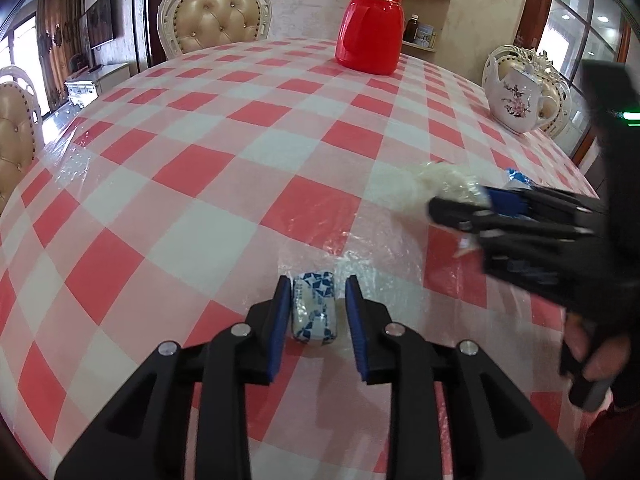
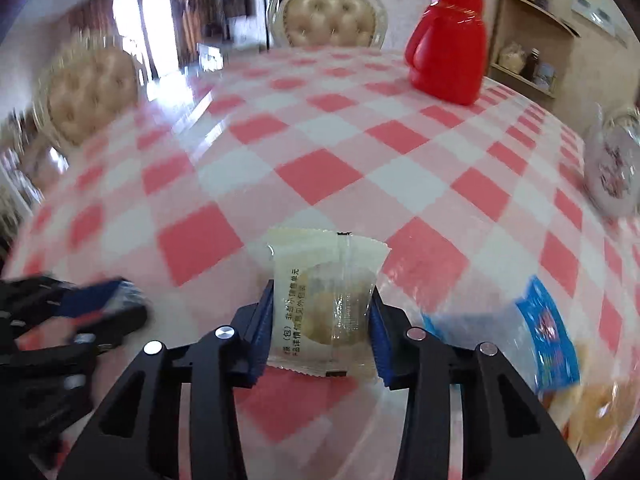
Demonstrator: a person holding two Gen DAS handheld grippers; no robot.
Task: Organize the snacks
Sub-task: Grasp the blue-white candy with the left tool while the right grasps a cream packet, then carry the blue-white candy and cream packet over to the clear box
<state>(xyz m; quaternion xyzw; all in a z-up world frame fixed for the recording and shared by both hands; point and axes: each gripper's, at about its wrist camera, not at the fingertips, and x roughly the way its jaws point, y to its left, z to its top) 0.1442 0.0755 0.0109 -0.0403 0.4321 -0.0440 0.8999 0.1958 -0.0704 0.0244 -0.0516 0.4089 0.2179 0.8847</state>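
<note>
In the left wrist view a small blue-and-white wrapped snack lies on the checked tablecloth between the fingers of my left gripper. The left pad touches it; a gap shows at the right pad, so the jaws stand open around it. My right gripper is shut on a pale cream wrapped pastry and holds it above the table. The right gripper also shows in the left wrist view, blurred, with the pale snack at its tip. The left gripper appears blurred at the left of the right wrist view.
A red thermos jug stands at the far side of the table. A white flowered teapot stands at the right edge. A clear bag with a blue label holding snacks lies at the right. Padded chairs surround the table.
</note>
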